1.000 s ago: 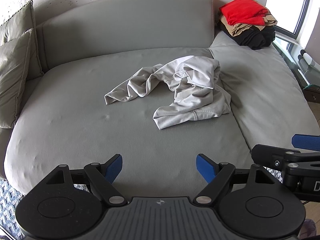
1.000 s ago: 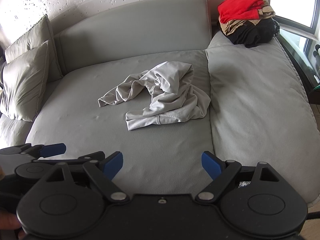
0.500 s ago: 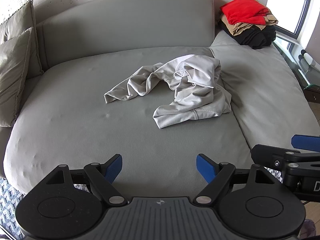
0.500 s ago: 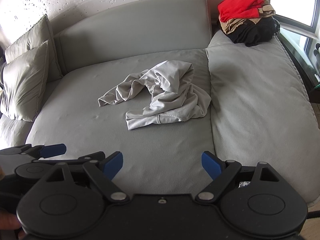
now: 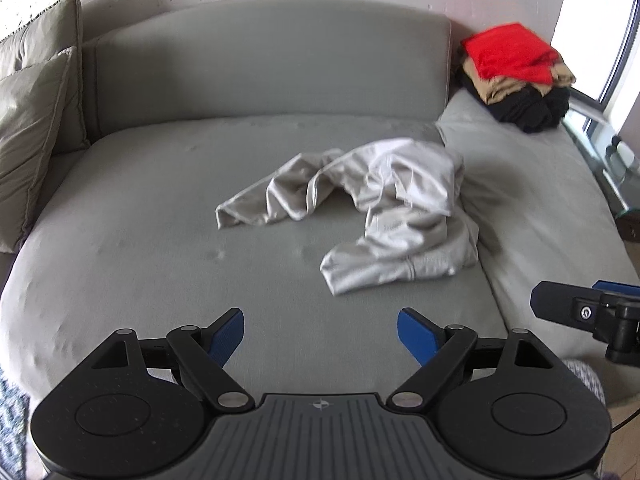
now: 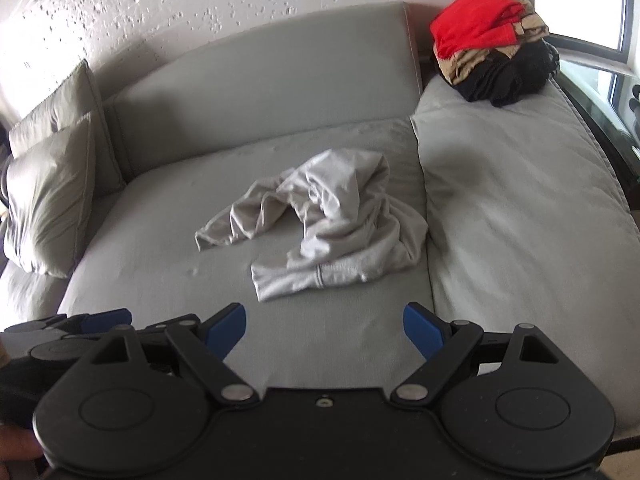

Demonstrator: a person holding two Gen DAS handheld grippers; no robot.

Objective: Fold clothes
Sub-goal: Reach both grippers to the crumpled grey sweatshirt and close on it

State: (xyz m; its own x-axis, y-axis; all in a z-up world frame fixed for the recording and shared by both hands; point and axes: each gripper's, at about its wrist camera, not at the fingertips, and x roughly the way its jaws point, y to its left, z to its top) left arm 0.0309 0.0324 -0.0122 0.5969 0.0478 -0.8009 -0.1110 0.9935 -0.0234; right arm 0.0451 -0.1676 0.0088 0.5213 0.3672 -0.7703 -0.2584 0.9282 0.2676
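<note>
Grey garment (image 5: 372, 204) lies crumpled; left tongs (image 5: 320, 332) and right tongs (image 6: 324, 330) spread wide, empty.

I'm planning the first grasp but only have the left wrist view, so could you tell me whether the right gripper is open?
Observer: Yes, the right gripper is open, with nothing between its blue fingers.
Operator: Thank you. Is it touching the grey garment?
Observer: No. The grey garment lies crumpled on the sofa ahead of it, apart from the fingertips.
Operator: Is there anything else I can't see?
Observer: Part of a hand shows in the right view's lower corner, below the left gripper.
</note>
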